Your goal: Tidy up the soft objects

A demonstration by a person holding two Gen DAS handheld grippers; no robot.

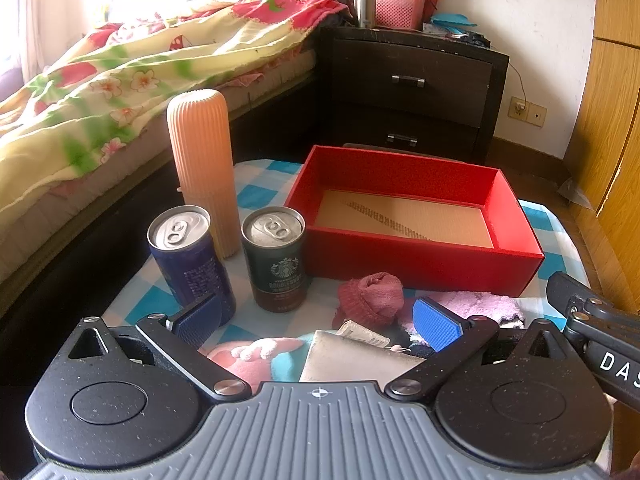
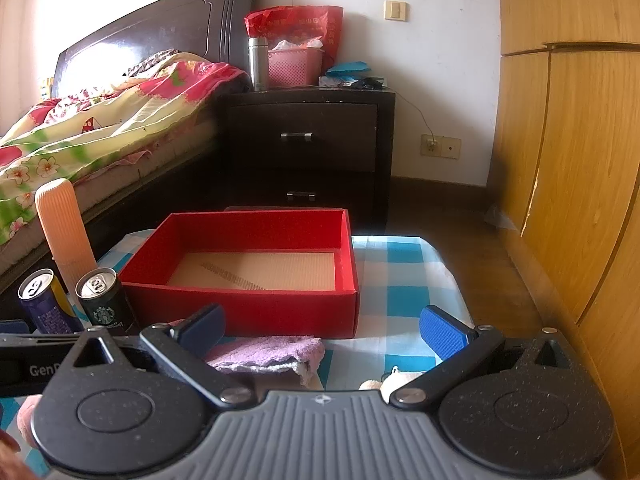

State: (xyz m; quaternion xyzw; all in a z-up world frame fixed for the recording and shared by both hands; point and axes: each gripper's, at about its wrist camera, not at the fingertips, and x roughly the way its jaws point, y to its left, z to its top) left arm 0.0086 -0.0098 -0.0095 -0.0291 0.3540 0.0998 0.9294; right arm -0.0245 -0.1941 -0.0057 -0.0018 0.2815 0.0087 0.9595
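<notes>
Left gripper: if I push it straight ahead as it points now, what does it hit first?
Most likely the rolled dark-pink sock, lying just ahead between the open left gripper's fingers. Behind it stands the red box wall. Depth is hard to judge through the fisheye.

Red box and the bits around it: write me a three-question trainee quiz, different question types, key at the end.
1. True or false: the red box already holds a soft item.
2. Which stands nearest the Starbucks can? A) blue can B) steel flask C) pink basket
3. Fill in: the purple cloth lies on the checked cloth just ____ the red box.

Key
1. False: only its bare cardboard floor shows.
2. A
3. in front of. Both the left claw and the right claw are open, holding nothing.
</notes>
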